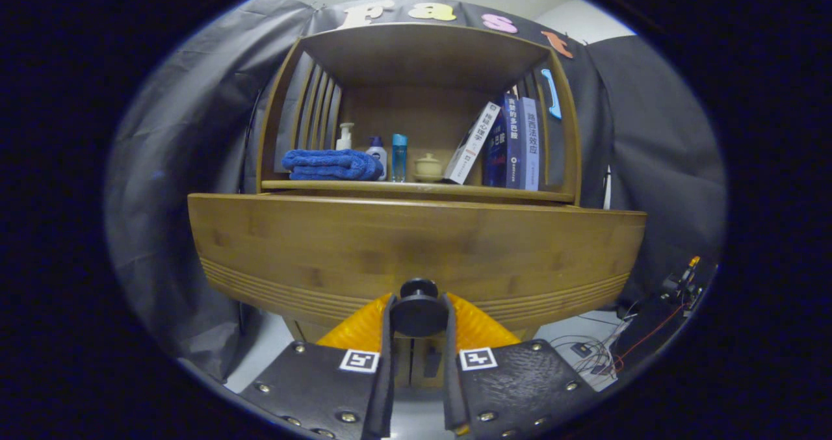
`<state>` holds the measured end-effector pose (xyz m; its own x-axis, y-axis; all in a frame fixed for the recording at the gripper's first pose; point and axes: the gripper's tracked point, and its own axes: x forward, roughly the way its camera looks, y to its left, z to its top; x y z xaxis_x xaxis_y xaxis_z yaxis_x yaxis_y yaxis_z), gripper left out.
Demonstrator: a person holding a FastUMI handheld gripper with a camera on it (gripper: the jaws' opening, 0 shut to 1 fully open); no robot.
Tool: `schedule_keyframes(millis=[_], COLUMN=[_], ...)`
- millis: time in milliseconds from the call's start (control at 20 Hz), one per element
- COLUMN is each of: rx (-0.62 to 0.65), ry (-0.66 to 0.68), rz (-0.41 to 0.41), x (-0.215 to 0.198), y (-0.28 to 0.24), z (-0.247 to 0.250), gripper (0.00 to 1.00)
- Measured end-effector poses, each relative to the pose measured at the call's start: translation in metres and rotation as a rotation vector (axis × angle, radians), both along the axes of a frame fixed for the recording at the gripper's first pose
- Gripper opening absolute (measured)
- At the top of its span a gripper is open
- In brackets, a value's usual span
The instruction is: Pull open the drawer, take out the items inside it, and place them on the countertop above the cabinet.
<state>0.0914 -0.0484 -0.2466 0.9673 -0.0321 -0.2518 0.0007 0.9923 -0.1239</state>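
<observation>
The gripper (419, 316) is clamped on the drawer's round knob (418, 310), both fingers pressing its sides. The wooden drawer (416, 251) front stands pulled out below the countertop (416, 190). There a folded blue towel (331, 165), bottles (377, 156), a small lidded pot (428, 166) and leaning books (504, 144) sit.

Folded blue towel (331, 164) at left end of shelf (416, 188). Beside it, in order: white pump bottle (345, 136), white bottle with blue cap (377, 156), slim blue-capped tube (399, 157), small lidded cream pot (428, 166). Books (504, 144) at right end, leftmost one tilted. Cables (601, 352) on floor, lower right.
</observation>
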Motion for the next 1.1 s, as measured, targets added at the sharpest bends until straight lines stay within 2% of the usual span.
schedule_keyframes(millis=[450,600,1000,1100], rx=[-0.004,0.031,0.006,0.027], ry=[0.023,0.032,0.027,0.041], rz=[0.024,0.016,0.025,0.032], x=[-0.055,-0.069,-0.084,-0.082], y=[0.005,0.006,0.006,0.007], z=[0.003,0.000,0.000,0.000], gripper=[0.31,0.31,0.31,0.35])
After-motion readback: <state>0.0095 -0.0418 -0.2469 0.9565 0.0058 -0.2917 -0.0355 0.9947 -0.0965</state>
